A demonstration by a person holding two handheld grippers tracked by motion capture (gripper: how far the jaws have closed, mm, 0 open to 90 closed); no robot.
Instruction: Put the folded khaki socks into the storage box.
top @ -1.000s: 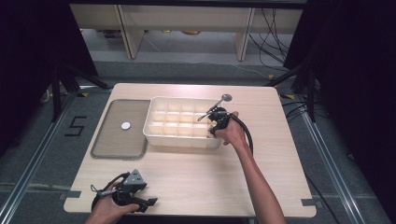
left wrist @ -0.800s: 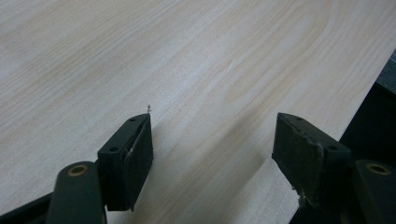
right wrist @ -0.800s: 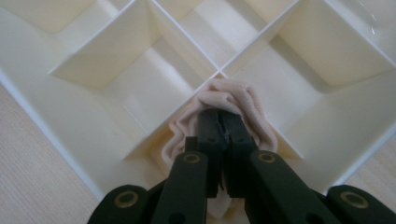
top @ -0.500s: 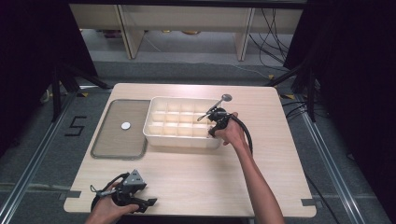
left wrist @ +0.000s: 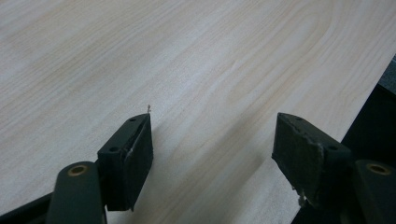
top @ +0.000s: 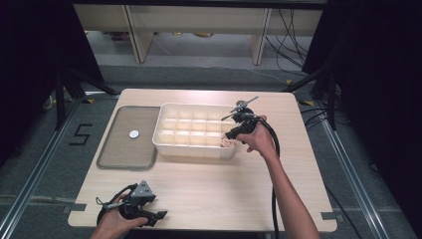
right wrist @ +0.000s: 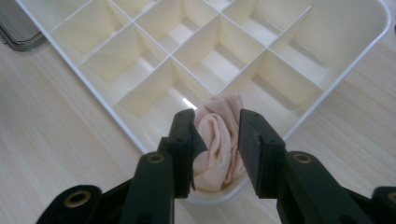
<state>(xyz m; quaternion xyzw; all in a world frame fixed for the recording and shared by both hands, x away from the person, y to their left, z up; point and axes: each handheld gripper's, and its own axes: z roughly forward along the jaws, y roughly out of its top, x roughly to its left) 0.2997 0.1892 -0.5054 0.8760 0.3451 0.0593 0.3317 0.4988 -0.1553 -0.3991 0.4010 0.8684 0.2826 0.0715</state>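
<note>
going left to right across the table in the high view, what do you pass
tray → white disc → divided box → pink cloth → right gripper

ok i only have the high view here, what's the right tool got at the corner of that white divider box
Observer: A rolled peach cloth, sitting between its jaws in the corner compartment.
Operator: jaws fully clamped on it?
Observer: They press it on both sides; the right tool is shut on it.
Operator: and the left tool, holding anything
Observer: No, the left tool is wide open over bare table, near its edge.
</note>
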